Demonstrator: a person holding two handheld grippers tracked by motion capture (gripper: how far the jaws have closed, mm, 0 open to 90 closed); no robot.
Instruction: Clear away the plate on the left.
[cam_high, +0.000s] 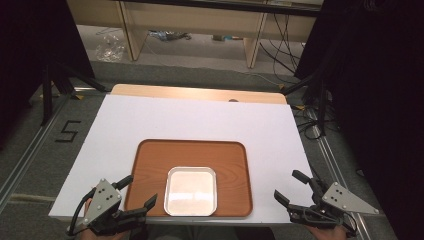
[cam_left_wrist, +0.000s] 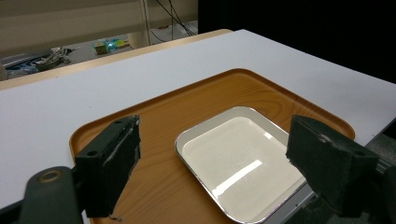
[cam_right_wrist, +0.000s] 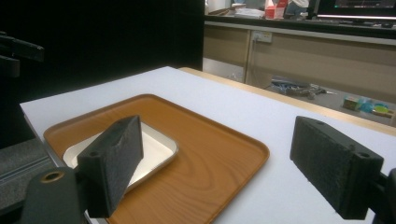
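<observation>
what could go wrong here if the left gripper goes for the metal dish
1. The shallow square metal dish lies flat on the brown wooden tray; its low rim gives the left gripper's open fingers little to bite, so they may slip off.
2. The dish sits near the tray's front edge, close to the table edge; a nudge might slide the tray towards the person.

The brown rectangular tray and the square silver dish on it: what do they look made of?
The brown rectangular tray looks like wood or wood-look laminate: grain rings show on its smooth, semi-matt surface; which one can't be told. The square silver dish looks like metal, perhaps stainless steel or aluminium: thin rolled rim, bright glare streaks across its flat bottom.
</observation>
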